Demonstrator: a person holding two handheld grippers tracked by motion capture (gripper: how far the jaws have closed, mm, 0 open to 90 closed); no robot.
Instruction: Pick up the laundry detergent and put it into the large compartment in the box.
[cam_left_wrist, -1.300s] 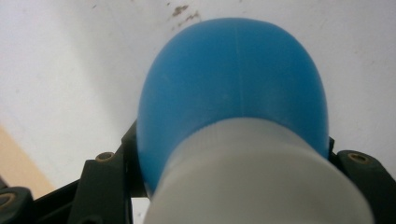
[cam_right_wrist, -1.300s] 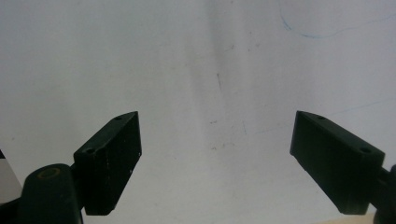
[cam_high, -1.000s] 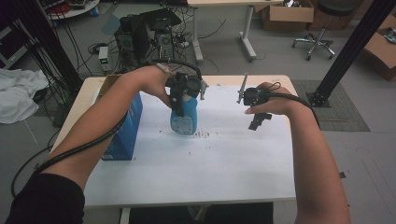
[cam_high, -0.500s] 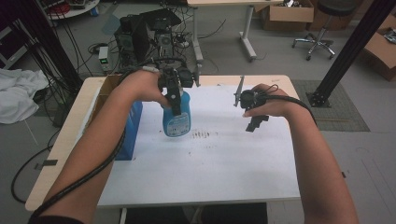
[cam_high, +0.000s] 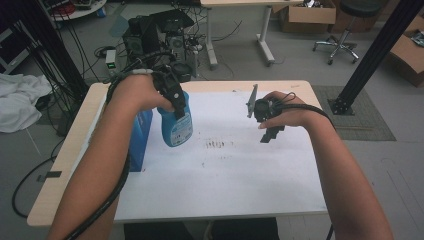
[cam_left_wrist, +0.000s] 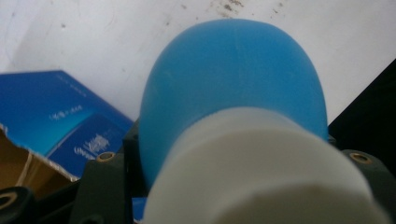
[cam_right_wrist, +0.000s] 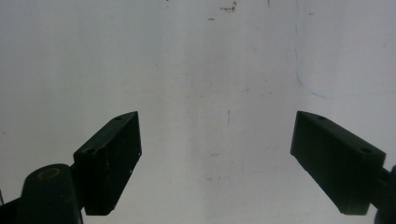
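blue spray bottle (cam_high: 176, 125) clamped in left gripper (cam_high: 172, 95) fingers, lifted off tabletop (cam_high: 240, 175); right gripper (cam_high: 267, 125) fingers apart, empty; placement outstanding.

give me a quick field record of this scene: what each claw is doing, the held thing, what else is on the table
left claw: shut on the blue bottle, lifted off the sheet
blue bottle: blue body, white neck, label facing the camera, tilted
right claw: open, nothing between its jaws, over the sheet
blue box: left of the bottle, on the table
white sheet: covers the table, dark marks near its middle
table: light wood
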